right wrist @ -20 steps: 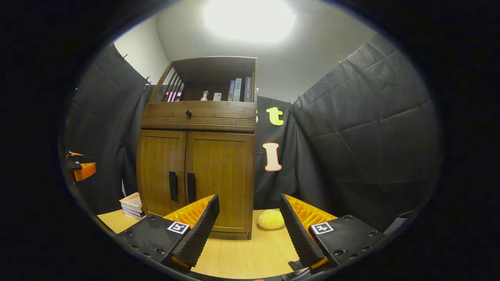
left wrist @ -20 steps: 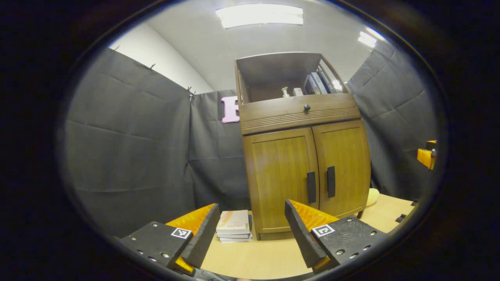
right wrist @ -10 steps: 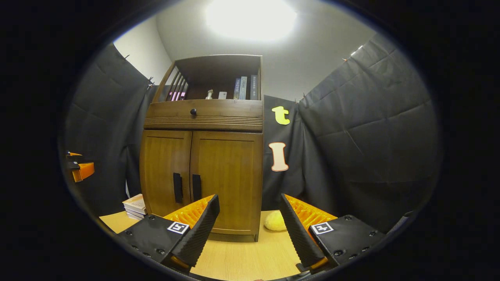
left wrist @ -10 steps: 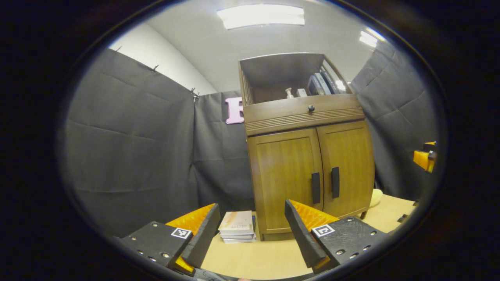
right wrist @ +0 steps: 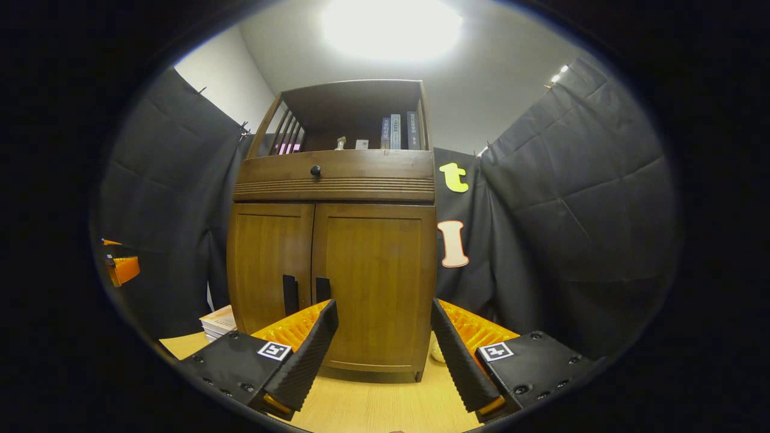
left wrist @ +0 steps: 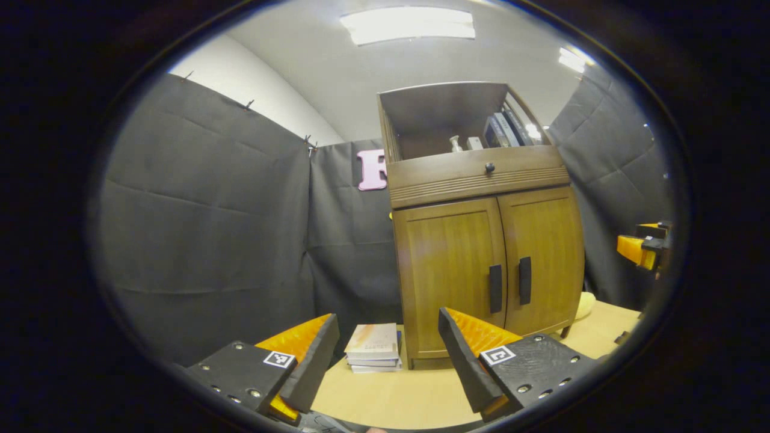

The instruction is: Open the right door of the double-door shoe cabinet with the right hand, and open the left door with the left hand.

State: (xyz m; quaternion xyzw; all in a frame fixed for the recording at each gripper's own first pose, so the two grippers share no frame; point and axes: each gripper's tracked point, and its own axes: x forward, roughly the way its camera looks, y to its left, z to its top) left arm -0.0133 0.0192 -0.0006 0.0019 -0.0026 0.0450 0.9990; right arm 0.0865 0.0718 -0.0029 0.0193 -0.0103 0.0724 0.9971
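The brown wooden double-door shoe cabinet [left wrist: 481, 240] stands right of centre in the left gripper view, on the light wooden bench [left wrist: 421, 397]. It has two doors, both closed: the left door [left wrist: 451, 270] and the right door [left wrist: 544, 258]. Each carries one black vertical handle, the left handle [left wrist: 495, 288] and the right handle [left wrist: 524, 280], side by side at the meeting edge. Above the doors is one drawer with one round black knob [left wrist: 489, 168]. The open top shelf holds a few upright books [left wrist: 502, 129] and a small pale bottle [left wrist: 455, 144]. A stack of three books [left wrist: 373, 349] lies on the bench just left of the cabinet. The left gripper [left wrist: 388, 355] shows at the bottom of the frame with its jaws wide apart and holding nothing. The right gripper [left wrist: 640, 249] shows at the right edge. Compared with a second ago, the cabinet sits farther right in the frame. The writing on the stacked books is too small to read.

In the right gripper view the cabinet [right wrist: 337, 240] fills the centre, its two doors closed and its two handles [right wrist: 305, 288] just above the right gripper [right wrist: 385, 355], whose jaws are wide apart and holding nothing. The cabinet is larger and more central than a second ago. The book spines are unreadable.
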